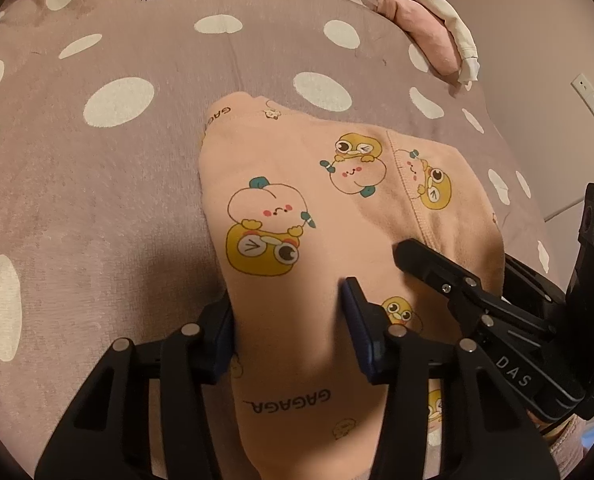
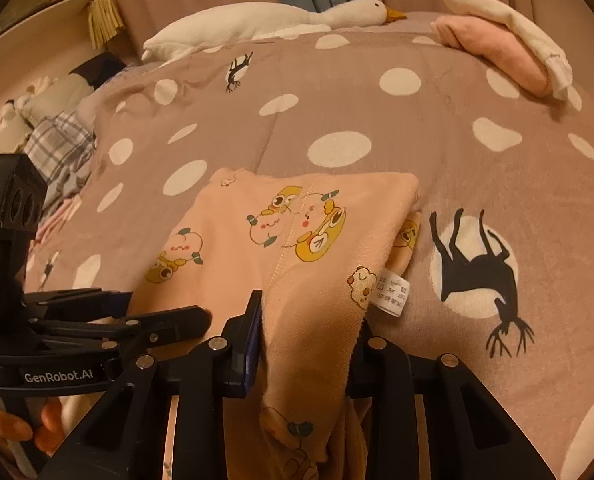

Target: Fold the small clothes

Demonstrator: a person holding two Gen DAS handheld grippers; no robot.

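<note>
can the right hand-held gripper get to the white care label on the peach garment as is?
Probably not without letting go: the right hand-held gripper is shut on a fold of the peach garment. The care label lies exposed just to its right, nothing covering it.

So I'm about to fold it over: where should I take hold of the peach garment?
Probably by the near hem of the peach garment, coming from the near side. That edge lies closest and bunches up between the pads of both tools, while the far part lies flat on the spotted bedspread, offering no raised edge to pinch.
</note>
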